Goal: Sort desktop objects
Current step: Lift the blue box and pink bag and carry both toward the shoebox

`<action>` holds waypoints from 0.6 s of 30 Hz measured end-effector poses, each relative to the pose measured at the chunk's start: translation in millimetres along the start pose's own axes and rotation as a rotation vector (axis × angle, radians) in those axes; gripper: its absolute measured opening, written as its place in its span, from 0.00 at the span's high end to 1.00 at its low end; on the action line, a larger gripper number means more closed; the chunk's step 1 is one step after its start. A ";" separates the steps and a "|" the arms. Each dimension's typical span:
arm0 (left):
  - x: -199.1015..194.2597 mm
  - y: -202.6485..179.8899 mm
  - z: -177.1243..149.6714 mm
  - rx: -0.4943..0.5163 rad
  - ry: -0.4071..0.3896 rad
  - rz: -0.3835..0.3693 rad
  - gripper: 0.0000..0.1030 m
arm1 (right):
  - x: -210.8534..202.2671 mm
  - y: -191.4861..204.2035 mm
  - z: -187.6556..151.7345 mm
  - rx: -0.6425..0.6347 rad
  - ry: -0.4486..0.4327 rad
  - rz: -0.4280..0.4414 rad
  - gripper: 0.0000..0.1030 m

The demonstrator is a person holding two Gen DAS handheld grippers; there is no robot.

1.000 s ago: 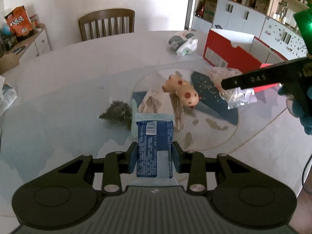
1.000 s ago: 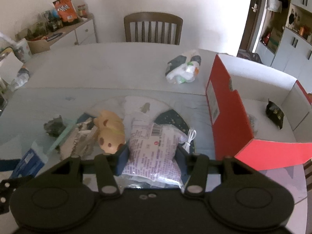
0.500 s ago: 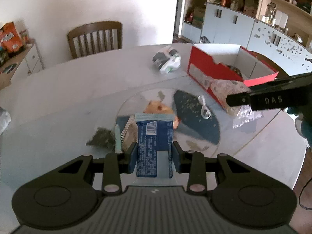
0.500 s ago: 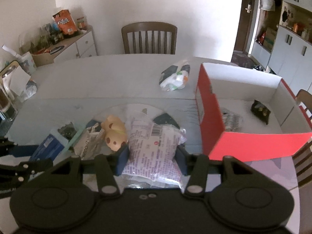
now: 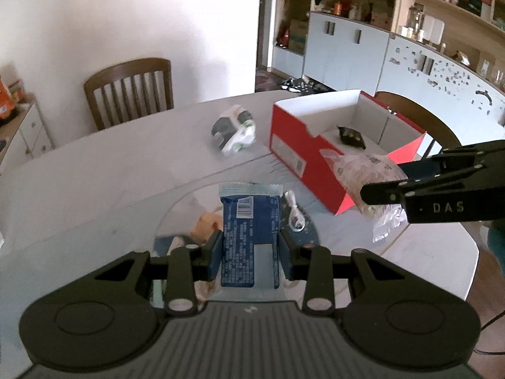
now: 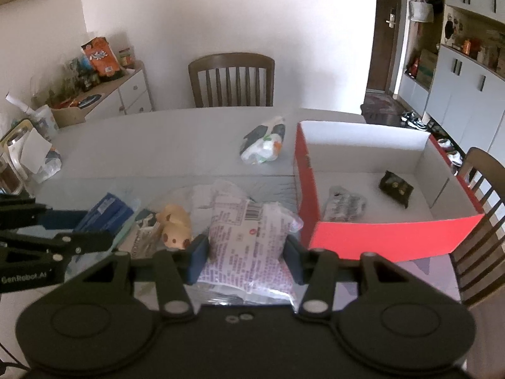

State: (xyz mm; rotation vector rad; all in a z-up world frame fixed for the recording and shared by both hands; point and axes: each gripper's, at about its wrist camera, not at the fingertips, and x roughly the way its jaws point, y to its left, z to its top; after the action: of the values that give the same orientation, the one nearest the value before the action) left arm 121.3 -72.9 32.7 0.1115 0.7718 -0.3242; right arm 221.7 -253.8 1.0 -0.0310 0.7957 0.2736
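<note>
Table [image 6: 157, 139]: both tongs gripping packets, red box [image 6: 388, 240] nearby.

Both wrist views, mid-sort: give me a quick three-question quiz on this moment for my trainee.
1. True or false: the left gripper is empty.
2. What does the right gripper hold? A) the spotted plush toy B) a pale printed snack bag C) nothing
3. How many items lie inside the red box?

Key:
1. False; it is shut on a blue packet.
2. B.
3. Two: a crinkled grey packet and a small dark packet.
</note>
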 end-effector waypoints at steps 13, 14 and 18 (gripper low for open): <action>33.1 -43.9 29.4 0.022 0.014 -0.015 0.66 | 1.5 -47.5 4.8 -0.060 0.034 -0.010 0.67; 34.8 -45.1 29.7 0.023 0.012 -0.014 0.66 | 2.9 -51.7 2.0 -0.078 0.043 -0.005 0.63; 44.4 -49.8 25.9 0.029 0.025 -0.011 0.66 | 5.4 -64.1 -12.9 -0.090 0.070 0.001 0.55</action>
State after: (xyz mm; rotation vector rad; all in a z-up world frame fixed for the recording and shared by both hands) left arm 152.0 -136.5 21.1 0.1388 0.7927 -0.3448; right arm 232.5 -316.1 -16.7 -0.1258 0.8521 0.3103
